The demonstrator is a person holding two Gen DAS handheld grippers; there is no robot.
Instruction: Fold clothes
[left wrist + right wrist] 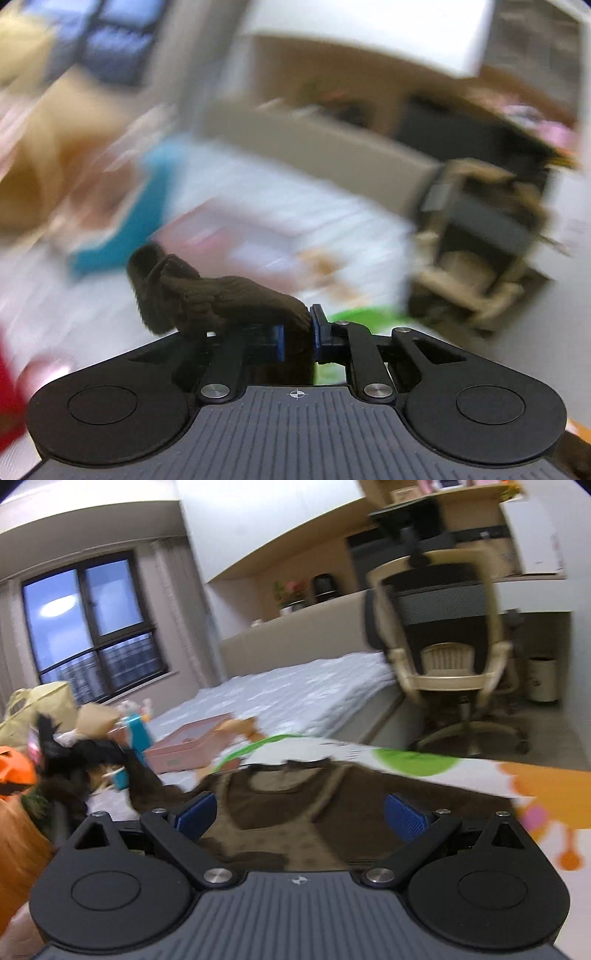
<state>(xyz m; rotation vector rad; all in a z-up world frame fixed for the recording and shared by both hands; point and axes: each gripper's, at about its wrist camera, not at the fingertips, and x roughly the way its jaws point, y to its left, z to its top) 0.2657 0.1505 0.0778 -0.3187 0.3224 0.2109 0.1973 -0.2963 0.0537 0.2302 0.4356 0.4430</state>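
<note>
The left tool (297,334) is clamped tight on a bunch of dark brown knit, a fuzzy wad of the brown sweater (295,812) that sticks up and off to the left of the blue pads. The right tool (301,812) is spread wide with nothing between its pads, hanging just over the same sweater.

That sweater lies spread on a mat (424,760) with green and orange cartoon blobs, collar on the far side, a lighter tan inside showing at the neck and in a strip across the front. One side runs up to the left as if lifted, likely by the left tool. So it looks like a fold is mid-way: one edge or sleeve is picked up, the body lies mostly flat, and no tidy folded stack shows anywhere.

Room-wise: a bed (314,690) with white quilted cover sits beyond, a pink box (192,746) on it, an office chair (443,646) on the far right, and a window (92,624) on the far left. The left view is heavily blurred.
</note>
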